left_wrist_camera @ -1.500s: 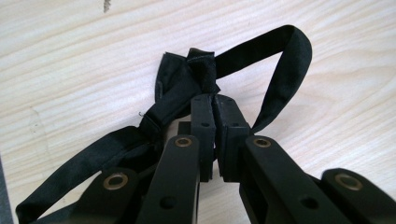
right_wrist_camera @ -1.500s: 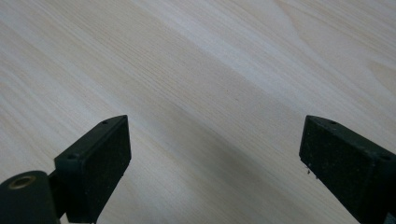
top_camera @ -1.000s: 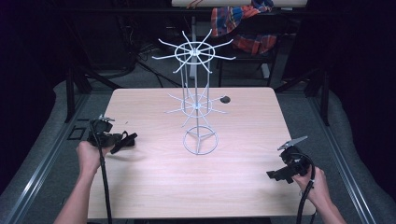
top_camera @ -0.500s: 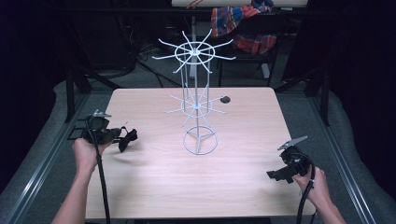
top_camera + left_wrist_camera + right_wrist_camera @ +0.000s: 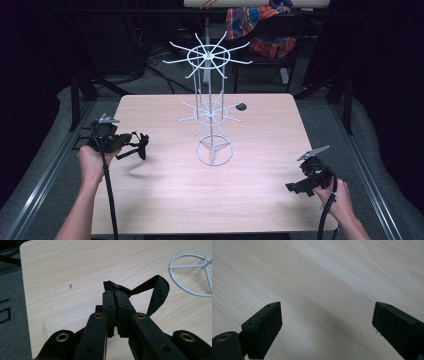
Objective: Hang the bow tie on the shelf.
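Nearest, at the right front of the table [image 5: 210,200], the right claw [image 5: 295,188] rests low over the wood in the person's right hand [image 5: 340,202]. Its jaws stand wide apart with nothing between them; in the right gripper view the two black pads [image 5: 264,327] frame bare pale wood grain.

A little farther back, at the left edge of the table, the left hand [image 5: 92,162] holds the left claw [image 5: 140,149] raised above the surface, its tips pointing right toward the middle of the table. Its jaws are closed tight on a black strap [image 5: 156,293]. In the left gripper view a crumpled end of the strap pokes out just beyond the pinched tips, while the rest curls up and over in a loop to the right and drops behind the right jaw. The strap hangs clear of the table, and a soft shadow lies on the wood beneath it.

Near the middle of the table stands a white wire rack [image 5: 210,115]: a ring base, a thin upright post, one wheel of radiating hooks partway up and a larger one at the top. The strap is well apart from it, to its left.

Farther still, right of the rack's lower hooks, a small dark object [image 5: 241,106] lies on the table; what it is I cannot tell.

Beyond the far edge, plaid cloth [image 5: 260,25] hangs in the dark background.
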`<state>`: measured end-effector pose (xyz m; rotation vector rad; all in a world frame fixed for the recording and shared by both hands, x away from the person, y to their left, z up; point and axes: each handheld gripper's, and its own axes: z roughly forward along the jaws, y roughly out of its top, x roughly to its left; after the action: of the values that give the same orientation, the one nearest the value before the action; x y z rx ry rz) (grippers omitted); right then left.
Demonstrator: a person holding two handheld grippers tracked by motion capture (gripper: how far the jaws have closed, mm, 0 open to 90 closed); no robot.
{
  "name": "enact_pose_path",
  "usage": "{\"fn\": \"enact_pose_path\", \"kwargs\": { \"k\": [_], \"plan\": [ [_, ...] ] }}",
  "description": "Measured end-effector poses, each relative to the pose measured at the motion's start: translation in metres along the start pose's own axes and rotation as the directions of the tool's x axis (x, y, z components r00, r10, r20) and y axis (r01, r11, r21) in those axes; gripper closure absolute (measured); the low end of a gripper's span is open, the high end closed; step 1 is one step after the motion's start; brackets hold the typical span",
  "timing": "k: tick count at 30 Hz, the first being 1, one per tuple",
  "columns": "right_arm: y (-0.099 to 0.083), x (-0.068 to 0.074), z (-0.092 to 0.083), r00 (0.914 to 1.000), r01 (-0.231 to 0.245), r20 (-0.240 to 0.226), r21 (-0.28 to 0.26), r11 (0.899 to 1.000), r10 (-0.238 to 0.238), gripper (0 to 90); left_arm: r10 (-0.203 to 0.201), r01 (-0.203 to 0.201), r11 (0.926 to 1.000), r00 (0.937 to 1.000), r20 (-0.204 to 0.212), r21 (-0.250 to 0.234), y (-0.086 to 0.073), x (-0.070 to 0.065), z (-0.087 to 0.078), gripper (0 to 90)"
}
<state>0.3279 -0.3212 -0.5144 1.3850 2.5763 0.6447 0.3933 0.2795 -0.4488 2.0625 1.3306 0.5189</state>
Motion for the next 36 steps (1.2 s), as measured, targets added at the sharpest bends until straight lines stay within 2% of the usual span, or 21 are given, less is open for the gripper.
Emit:
{"fn": "enact_pose_path", "kwargs": {
  "k": [6, 12, 18, 21, 36],
  "plan": [
    [0.000, 0.000, 0.000, 1.0000, 0.002, 0.001, 0.008, 1.000, -0.002, 8.7, 0.007, -0.007, 0.9997, 0.9999, 0.015, -0.025, 0.006, -0.008, -0.004, 87.5],
    [0.000, 0.000, 0.000, 1.0000, 0.003, 0.004, 0.011, 1.000, -0.003, 8.7, 0.031, -0.030, 0.9987, 0.9991, 0.028, -0.043, 0.013, -0.016, -0.008, 87.5],
    [0.000, 0.000, 0.001, 1.0000, -0.005, -0.001, 0.004, 1.000, 0.005, 8.7, 0.037, -0.035, 0.9976, 0.9986, 0.037, -0.060, 0.020, -0.023, -0.013, 87.5],
    [0.000, -0.001, 0.000, 1.0000, 0.006, 0.006, 0.015, 1.000, -0.006, 8.7, 0.037, -0.034, 0.9968, 0.9982, 0.047, -0.073, 0.023, -0.027, -0.015, 87.5],
    [0.000, 0.000, 0.001, 1.0000, 0.002, 0.005, 0.008, 1.000, -0.002, 8.8, 0.054, -0.049, 0.9955, 0.9963, 0.066, -0.081, 0.036, -0.047, -0.021, 87.5]
  ]
}}
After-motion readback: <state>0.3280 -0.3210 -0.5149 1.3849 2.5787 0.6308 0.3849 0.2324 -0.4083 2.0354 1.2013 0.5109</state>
